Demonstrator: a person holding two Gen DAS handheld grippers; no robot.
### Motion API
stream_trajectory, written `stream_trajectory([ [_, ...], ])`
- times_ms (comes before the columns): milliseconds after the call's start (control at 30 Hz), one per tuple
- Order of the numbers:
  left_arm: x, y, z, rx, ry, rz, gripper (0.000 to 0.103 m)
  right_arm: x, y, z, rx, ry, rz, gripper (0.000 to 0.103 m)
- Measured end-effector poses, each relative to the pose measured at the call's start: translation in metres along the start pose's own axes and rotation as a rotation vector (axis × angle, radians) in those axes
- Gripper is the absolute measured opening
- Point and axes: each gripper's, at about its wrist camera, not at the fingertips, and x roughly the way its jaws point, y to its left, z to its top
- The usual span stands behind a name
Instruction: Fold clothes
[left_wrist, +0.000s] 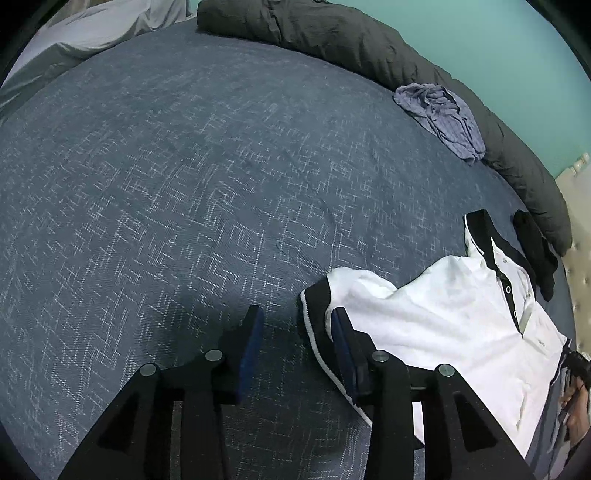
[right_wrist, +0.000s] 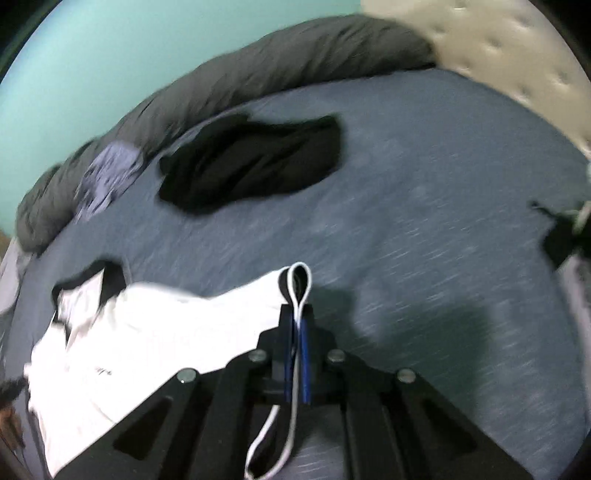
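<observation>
The white polo shirt (left_wrist: 454, 314) lies on the bed (left_wrist: 184, 184) at four o'clock. The right tool (right_wrist: 297, 325) is clamped on its trimmed sleeve edge, likely to fold it. The left tool (left_wrist: 295, 332) stands open, empty, beside the other sleeve.

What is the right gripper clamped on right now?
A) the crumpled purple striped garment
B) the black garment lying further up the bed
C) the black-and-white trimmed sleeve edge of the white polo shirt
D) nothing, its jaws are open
C: in the right wrist view the right gripper is shut on the trimmed sleeve edge of the white polo shirt.
</observation>
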Motion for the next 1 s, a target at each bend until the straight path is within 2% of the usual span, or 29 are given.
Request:
stream_trajectory([
  [67,0.001,-0.001,-0.001,0.001,0.002,-0.001,0.042,-0.007,-0.013,0.007,0.022,-0.022,-0.027,0.003],
  [167,-0.003,0.0,-0.002,0.006,-0.003,-0.006,0.043,-0.001,-0.02,0.013,0.027,-0.001,-0.065,0.003],
  [200,-0.005,0.0,-0.002,0.008,-0.006,-0.008,0.046,0.002,-0.022,0.014,0.037,0.007,-0.074,0.003],
  [267,-0.007,0.002,0.0,0.004,-0.008,-0.017,0.051,0.015,-0.024,0.011,0.059,0.058,-0.073,0.003],
  [367,-0.01,0.006,0.002,-0.004,-0.012,-0.031,0.052,0.03,-0.023,-0.001,0.063,0.114,-0.082,0.005],
  [433,-0.01,0.007,0.0,-0.005,-0.014,-0.038,0.053,0.028,-0.021,-0.008,0.056,0.085,-0.092,0.01],
  [533,-0.009,0.005,-0.003,-0.001,-0.009,-0.053,0.053,0.012,-0.025,-0.016,0.071,0.017,-0.112,0.025],
  [633,-0.003,0.004,-0.007,-0.001,0.005,-0.062,0.054,-0.007,-0.029,-0.023,0.084,-0.019,-0.125,0.03],
  [700,0.003,0.004,-0.01,-0.029,0.015,-0.081,0.054,-0.017,-0.033,-0.027,0.118,-0.029,-0.071,0.033],
  [767,0.007,0.002,-0.012,-0.041,0.021,-0.094,0.054,-0.027,-0.034,-0.036,0.142,-0.032,-0.008,0.041],
  [867,0.011,-0.007,-0.016,-0.031,0.028,-0.11,0.053,-0.033,-0.029,-0.056,0.143,-0.001,0.088,0.041],
  [900,0.011,-0.011,-0.017,-0.023,0.03,-0.115,0.05,-0.033,-0.027,-0.062,0.139,0.015,0.109,0.042],
  [1000,0.01,-0.019,-0.021,-0.012,0.038,-0.139,0.019,-0.027,-0.018,-0.077,0.13,0.058,0.145,0.042],
])
